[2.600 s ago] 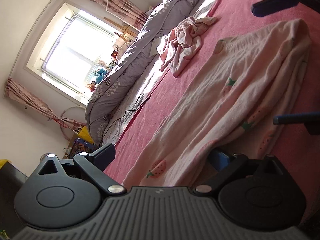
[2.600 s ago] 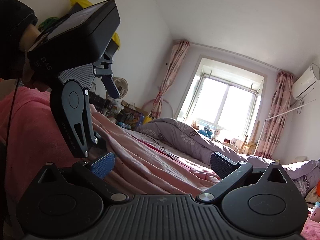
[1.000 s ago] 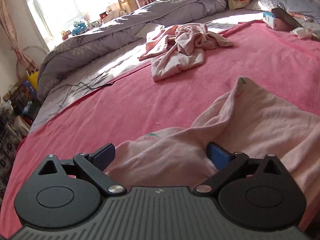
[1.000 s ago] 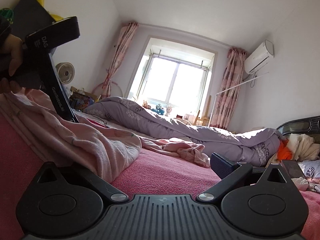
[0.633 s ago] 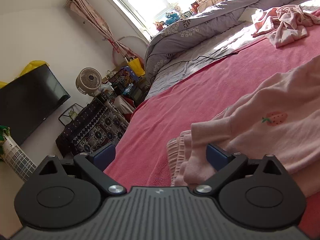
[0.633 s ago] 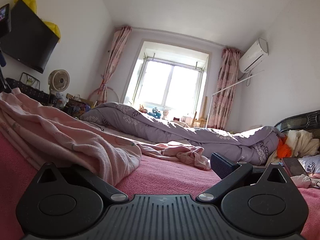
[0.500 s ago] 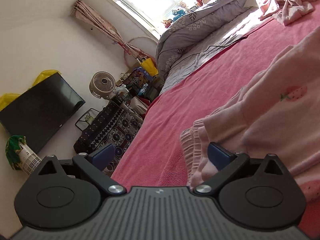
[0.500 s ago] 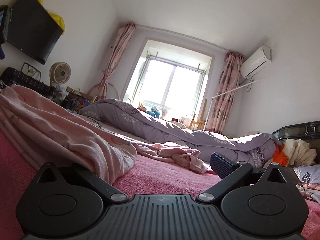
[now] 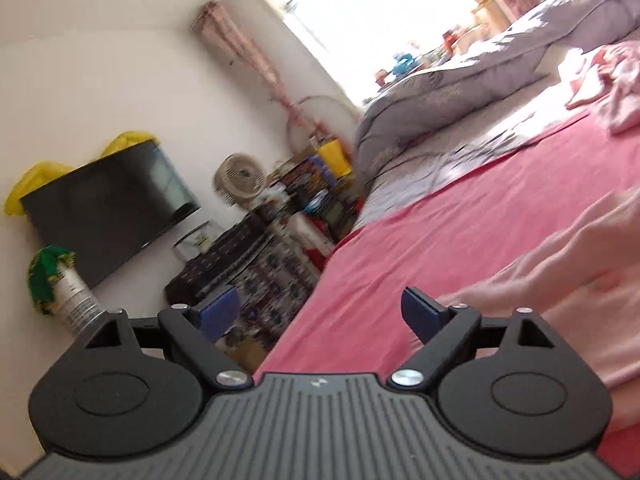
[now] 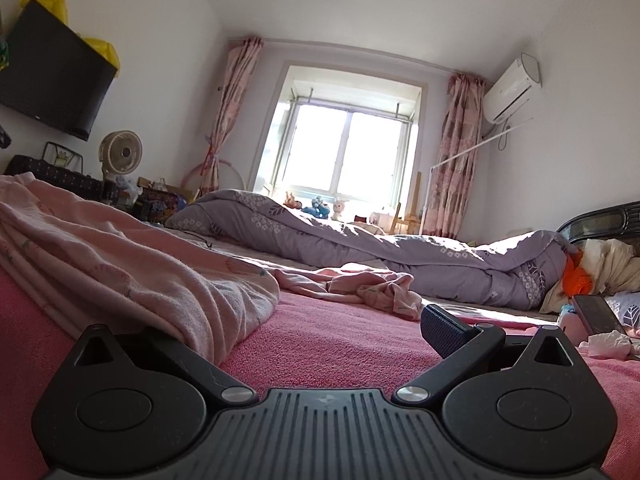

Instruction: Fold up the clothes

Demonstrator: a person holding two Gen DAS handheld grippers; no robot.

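A pale pink strawberry-print garment (image 9: 580,276) lies on the pink bedspread (image 9: 460,232), just right of my left gripper (image 9: 316,310). The left jaws are closing with nothing between them, and they point toward the bed's left edge. In the right wrist view the same garment (image 10: 132,280) is heaped at the left and drapes over the hidden left finger of my right gripper (image 10: 316,334). The right finger (image 10: 444,328) stands far out, so this gripper is open low over the bedspread (image 10: 344,344). A second, crumpled pink garment (image 10: 368,286) lies farther back; the left wrist view shows this crumpled garment (image 9: 612,80) at the top right.
A purple duvet (image 10: 400,252) runs along the far side of the bed. A phone (image 10: 596,314) and pillows (image 10: 604,264) lie at the right. Beyond the bed's left edge stand a patterned cabinet (image 9: 248,276), a fan (image 9: 240,180) and a wall TV (image 9: 108,208).
My left gripper has swung left, off the garment's edge that lay between its fingers, and its jaws have narrowed a little. The right gripper has stayed put.
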